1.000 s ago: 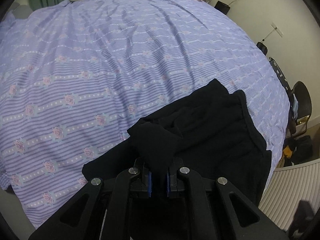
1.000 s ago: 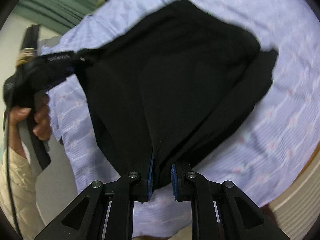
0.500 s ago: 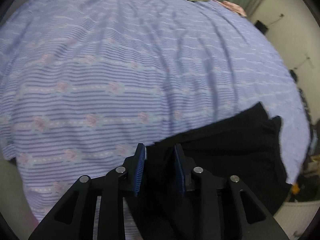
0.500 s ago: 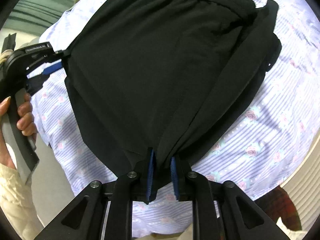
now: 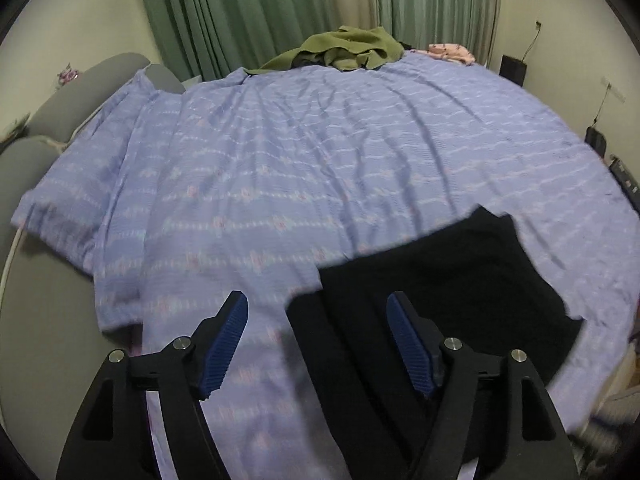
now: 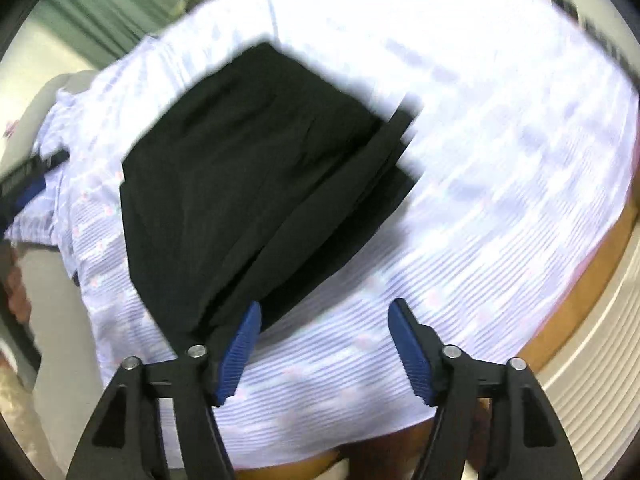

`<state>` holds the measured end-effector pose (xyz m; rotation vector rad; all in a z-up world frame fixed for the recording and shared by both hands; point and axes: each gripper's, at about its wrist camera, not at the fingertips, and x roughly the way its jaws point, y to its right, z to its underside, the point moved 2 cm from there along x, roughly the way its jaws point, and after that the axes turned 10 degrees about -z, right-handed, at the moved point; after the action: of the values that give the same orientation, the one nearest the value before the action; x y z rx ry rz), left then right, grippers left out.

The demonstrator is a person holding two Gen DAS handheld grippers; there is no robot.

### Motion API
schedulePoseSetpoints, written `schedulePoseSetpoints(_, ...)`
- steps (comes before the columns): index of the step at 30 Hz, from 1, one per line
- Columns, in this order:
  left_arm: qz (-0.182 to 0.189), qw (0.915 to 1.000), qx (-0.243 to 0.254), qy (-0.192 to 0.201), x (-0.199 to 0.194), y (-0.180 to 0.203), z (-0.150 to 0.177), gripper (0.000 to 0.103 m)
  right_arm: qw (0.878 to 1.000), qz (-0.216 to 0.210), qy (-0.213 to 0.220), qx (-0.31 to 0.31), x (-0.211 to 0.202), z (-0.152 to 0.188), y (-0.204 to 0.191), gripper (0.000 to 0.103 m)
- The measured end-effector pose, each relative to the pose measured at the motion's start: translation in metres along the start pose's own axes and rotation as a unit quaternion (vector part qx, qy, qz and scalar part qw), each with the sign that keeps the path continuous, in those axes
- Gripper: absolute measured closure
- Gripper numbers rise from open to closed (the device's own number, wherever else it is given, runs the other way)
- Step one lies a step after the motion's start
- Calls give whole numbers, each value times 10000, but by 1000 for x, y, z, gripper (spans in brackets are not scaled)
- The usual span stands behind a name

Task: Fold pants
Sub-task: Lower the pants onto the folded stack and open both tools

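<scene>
**Black pants lie folded on the bed, both grippers let go**

Black fabric: the pants (image 5: 440, 280) lie flat on the lavender striped bedspread (image 5: 280, 168), near the bed's front right corner in the left wrist view. They look doubled over, one layer on top of another; the right wrist view shows a layered edge and a seam band running diagonally down the side of the pants (image 6: 248, 168). That view is motion-blurred, so fine detail is unclear.

Left gripper (image 5: 318, 336): jaws spread wide, nothing between them. It sits over the near left edge of the pants, one blue pad over bedspread, the other over black cloth. Probably spread because the fold is laid and needs no more holding.

Right gripper (image 6: 324, 338): jaws also spread wide and empty, hovering at the near corner of the pants, left pad just by the cloth's edge, right pad over bedspread.

Judgement: one fold done, cloth left to rest flat so it keeps its shape. Another fold or a smoothing pass may come next.

Beyond the pants, at the far edge of the bed: a heap of olive-green clothes (image 5: 348, 48) and a pink garment (image 5: 450, 51), in front of green curtains (image 5: 260, 12).
</scene>
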<state>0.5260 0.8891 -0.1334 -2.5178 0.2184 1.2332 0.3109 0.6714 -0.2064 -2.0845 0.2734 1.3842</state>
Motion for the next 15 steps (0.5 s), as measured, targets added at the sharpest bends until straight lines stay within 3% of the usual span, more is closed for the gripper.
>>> schedulePoseSetpoints(7,-260,9994,53,219,-91,53,57,24,9888,145,842,-1223,-89,-24,57,26)
schedulePoseSetpoints(15,-515,9930,-982,407,-209,162,103,11,9628,-381,1201,-2389,-180,-52,135,18)
